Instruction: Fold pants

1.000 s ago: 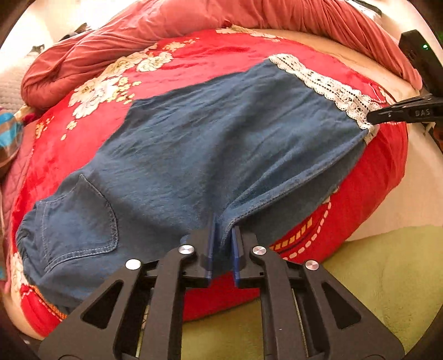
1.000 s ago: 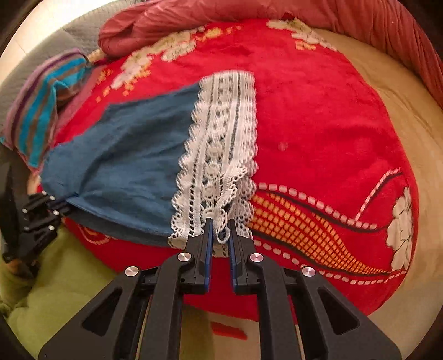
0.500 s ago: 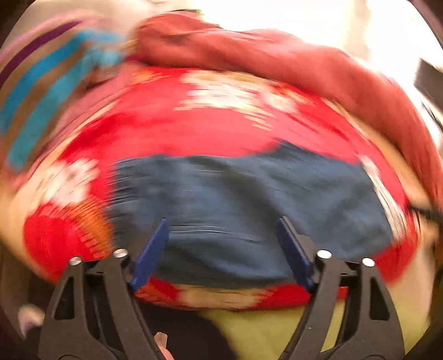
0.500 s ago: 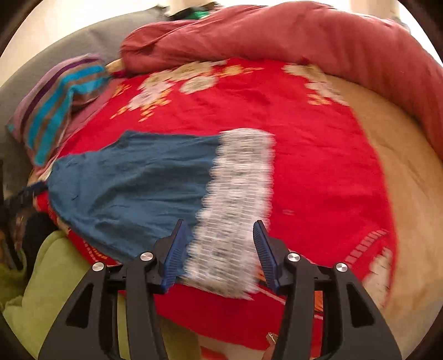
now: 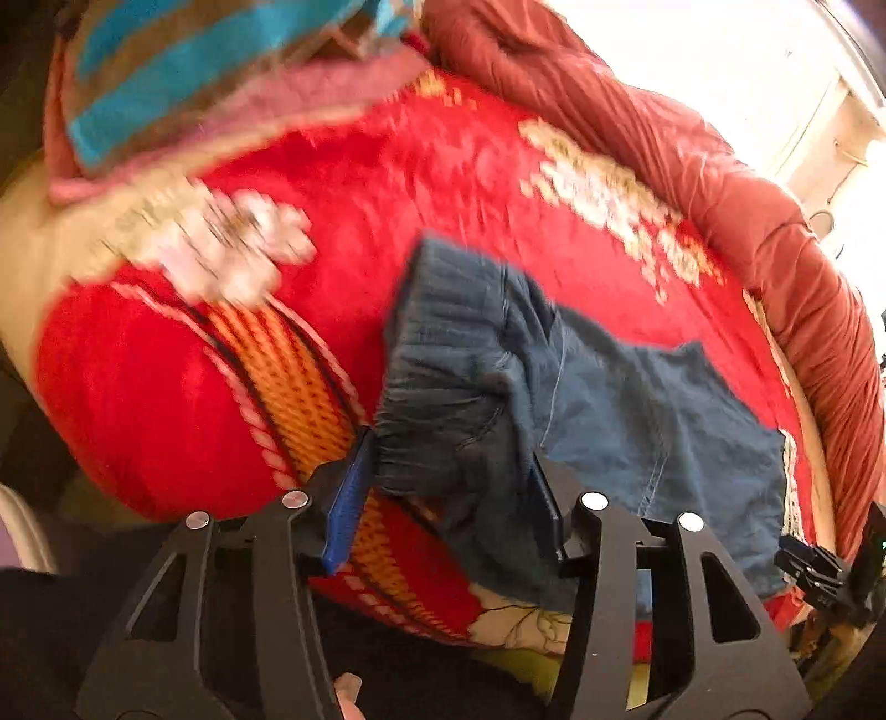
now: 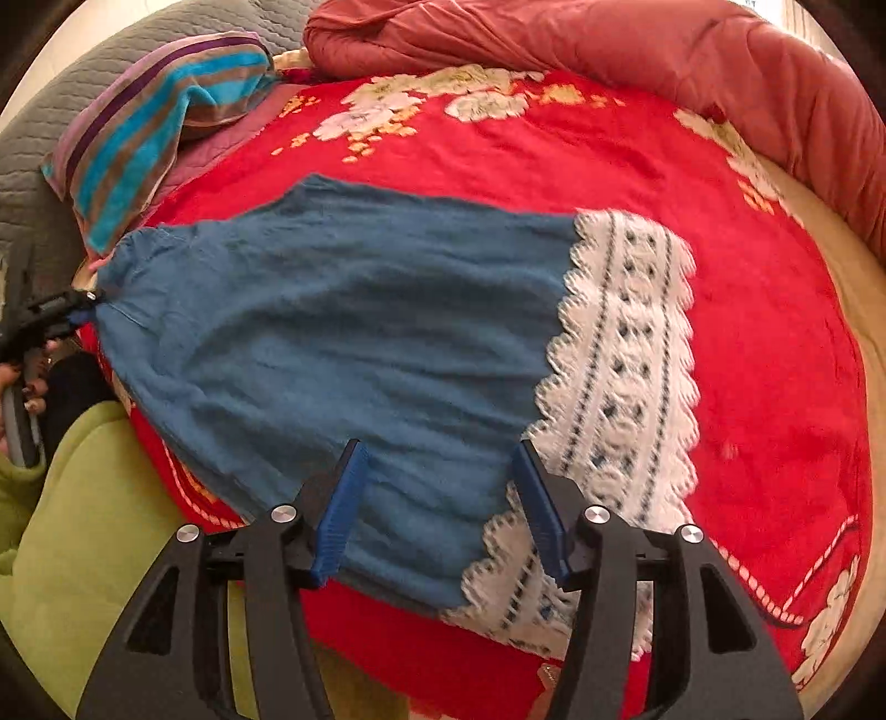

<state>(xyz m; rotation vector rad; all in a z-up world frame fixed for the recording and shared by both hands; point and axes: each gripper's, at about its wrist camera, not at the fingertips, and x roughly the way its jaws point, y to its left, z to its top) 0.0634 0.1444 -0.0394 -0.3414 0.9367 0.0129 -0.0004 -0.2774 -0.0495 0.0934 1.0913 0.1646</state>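
Observation:
Blue denim pants [image 6: 343, 332] with a white lace hem [image 6: 626, 365] lie flat on a red flowered blanket [image 6: 554, 155], folded lengthwise. My right gripper [image 6: 437, 498] is open, its jaws wide apart over the pants' near edge beside the lace. My left gripper [image 5: 451, 487] is open at the gathered waistband [image 5: 443, 376] of the pants [image 5: 637, 421], which lies between its jaws. The left gripper also shows in the right wrist view [image 6: 50, 315] at the waist end. The right gripper shows in the left wrist view [image 5: 819, 570] at the hem end.
A striped pillow [image 6: 149, 116] and a grey quilted cover [image 6: 33, 183] lie at the far left. A rolled dusty-red duvet [image 6: 609, 44] runs along the back and right. A green cloth [image 6: 88, 543] hangs below the bed's near edge.
Both grippers have let go of the pants and opened wide. The left gripper has swung from the crotch seam to the waistband end. The right gripper has pulled back from the lace hem.

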